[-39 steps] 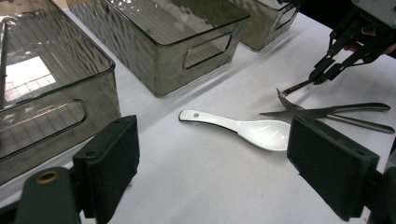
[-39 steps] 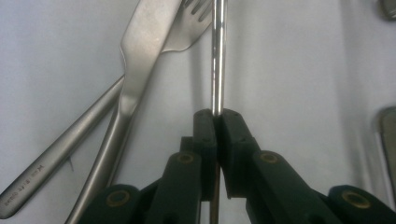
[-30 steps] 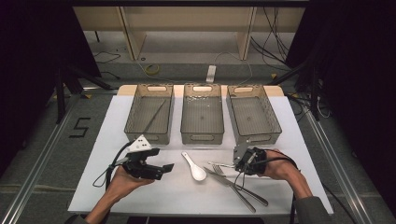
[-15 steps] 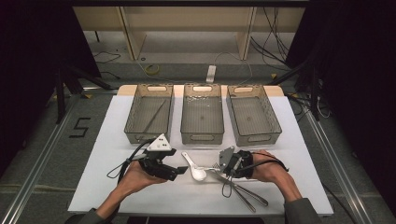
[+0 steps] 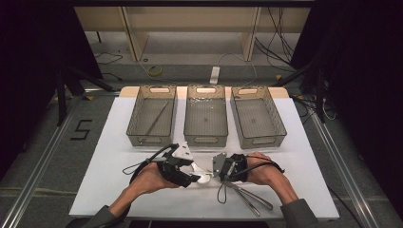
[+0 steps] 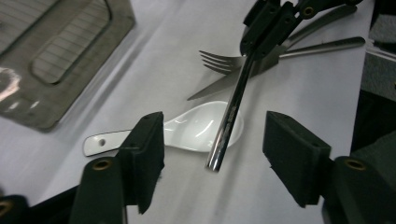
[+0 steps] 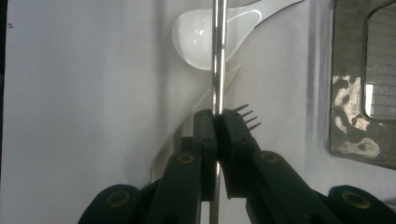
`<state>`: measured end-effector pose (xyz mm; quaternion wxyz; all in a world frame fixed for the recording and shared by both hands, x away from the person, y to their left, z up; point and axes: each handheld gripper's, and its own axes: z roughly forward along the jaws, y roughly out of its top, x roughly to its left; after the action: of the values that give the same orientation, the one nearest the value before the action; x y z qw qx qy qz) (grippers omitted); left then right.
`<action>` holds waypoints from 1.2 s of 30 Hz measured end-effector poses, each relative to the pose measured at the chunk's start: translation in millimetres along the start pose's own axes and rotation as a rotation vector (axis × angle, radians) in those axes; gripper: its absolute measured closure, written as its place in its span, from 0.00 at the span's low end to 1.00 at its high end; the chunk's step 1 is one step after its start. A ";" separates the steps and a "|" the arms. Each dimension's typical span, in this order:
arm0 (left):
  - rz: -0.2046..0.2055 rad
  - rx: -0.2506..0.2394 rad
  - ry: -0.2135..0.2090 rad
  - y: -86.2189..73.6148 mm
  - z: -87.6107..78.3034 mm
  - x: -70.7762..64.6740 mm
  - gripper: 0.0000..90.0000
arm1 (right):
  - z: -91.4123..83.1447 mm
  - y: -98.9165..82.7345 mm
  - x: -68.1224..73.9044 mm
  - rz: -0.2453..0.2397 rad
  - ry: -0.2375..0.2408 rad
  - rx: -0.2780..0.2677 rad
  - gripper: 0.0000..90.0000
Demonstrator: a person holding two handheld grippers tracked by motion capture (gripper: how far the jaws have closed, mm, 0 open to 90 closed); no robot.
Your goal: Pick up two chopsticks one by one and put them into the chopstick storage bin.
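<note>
Right gripper (image 7: 216, 122) is clamped on a thin metal rod (image 7: 216, 51), whose far end is cut off at the frame's top. Left gripper (image 6: 212, 154) has just been closing, pads not yet on the rod's free end between them. Underneath, a white spoon (image 6: 196, 130) is partly hidden; fork (image 6: 219, 60) and knife (image 6: 212, 88) are half covered on the surface (image 5: 142, 199).

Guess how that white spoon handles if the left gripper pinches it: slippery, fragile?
The white spoon looks glazed and glossy, so probably slick against the pads. It seems ceramic: likely stiff, and apt to chip if dropped. It lies flat on the table, bowl up, so it should slide or pivot rather than roll when nudged.
</note>
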<state>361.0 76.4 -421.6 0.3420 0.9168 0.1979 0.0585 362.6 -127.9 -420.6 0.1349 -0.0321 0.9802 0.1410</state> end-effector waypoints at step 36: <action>0.095 0.054 -0.118 5.8 13.1 -10.1 0.92 | -2.4 12.6 7.0 -0.067 0.016 -0.027 0.92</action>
<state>356.9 60.5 -427.5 0.3252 0.9358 0.1350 0.0152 354.0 -116.7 -416.9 0.1310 -0.0680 0.9777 0.1495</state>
